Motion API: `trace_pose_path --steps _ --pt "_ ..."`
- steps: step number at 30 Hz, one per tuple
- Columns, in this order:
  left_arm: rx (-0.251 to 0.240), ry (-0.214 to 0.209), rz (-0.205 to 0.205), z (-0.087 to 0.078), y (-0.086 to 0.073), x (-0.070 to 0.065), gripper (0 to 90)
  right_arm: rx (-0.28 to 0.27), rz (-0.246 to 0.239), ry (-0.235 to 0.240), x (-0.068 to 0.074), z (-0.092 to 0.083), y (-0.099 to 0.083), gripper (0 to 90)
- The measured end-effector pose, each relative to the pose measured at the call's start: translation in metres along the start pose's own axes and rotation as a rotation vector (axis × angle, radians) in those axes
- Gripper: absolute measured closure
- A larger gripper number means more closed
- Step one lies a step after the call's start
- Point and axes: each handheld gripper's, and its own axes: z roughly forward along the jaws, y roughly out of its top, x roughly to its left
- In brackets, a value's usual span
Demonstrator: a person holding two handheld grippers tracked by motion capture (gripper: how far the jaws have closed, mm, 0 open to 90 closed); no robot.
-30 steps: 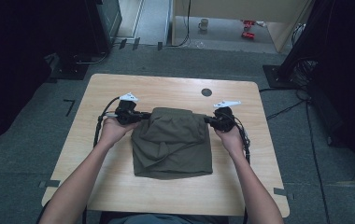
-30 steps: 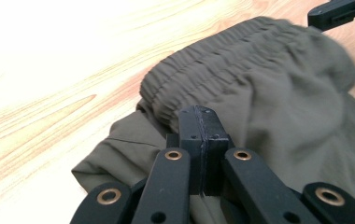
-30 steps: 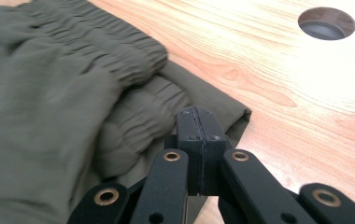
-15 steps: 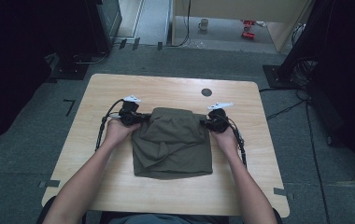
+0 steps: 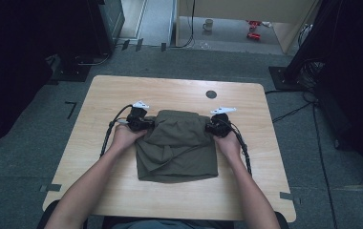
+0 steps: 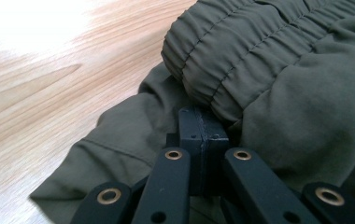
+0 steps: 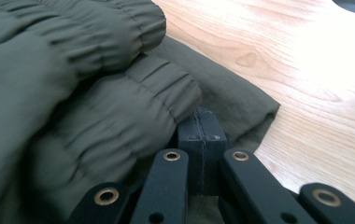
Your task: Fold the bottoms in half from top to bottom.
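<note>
Olive shorts [image 5: 177,145] lie mid-desk [image 5: 122,90]; the left hand-held gripper [image 5: 147,125] and right hand-held gripper [image 5: 209,127] are clamped together at the waistband's two ends, nearer the far edge.

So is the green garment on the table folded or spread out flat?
Folded: the olive garment lies as a compact stacked rectangle, its elastic waistband doubled over lower layers.

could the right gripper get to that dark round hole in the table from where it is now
Probably yes: the round hole lies on bare wood just beyond the right gripper, nothing between, though its jaws are shut at the olive garment.
</note>
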Motion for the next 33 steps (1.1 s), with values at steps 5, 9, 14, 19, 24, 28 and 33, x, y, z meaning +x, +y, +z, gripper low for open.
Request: trace_pose_path --steps 5,9,14,19,24,28,33 --pt "0.003 -0.011 -0.020 -0.001 0.000 0.001 90.0 -0.006 0.036 0.033 -0.002 0.000 0.000 81.9" --pt "-0.021 -0.031 -0.057 -0.008 0.003 0.005 76.4 -0.030 0.075 0.088 -0.008 -0.006 0.001 71.6" --pt "-0.025 0.008 -0.005 -0.022 0.009 -0.003 63.8 -0.076 0.071 0.123 -0.005 -0.014 0.005 64.3" --pt "-0.039 0.000 0.001 -0.032 0.009 -0.008 59.9 -0.074 0.051 0.122 0.001 -0.021 0.007 63.0" --pt "-0.023 -0.016 0.004 -0.039 0.008 -0.011 56.1 -0.070 0.019 0.124 0.008 -0.032 0.006 60.7" --pt "-0.058 -0.023 0.007 -0.048 0.005 -0.016 54.6 -0.055 -0.004 0.119 0.014 -0.041 0.003 58.5" --pt "-0.067 -0.037 0.026 -0.056 0.000 -0.026 51.7 -0.053 -0.024 0.125 0.019 -0.049 -0.002 56.4"
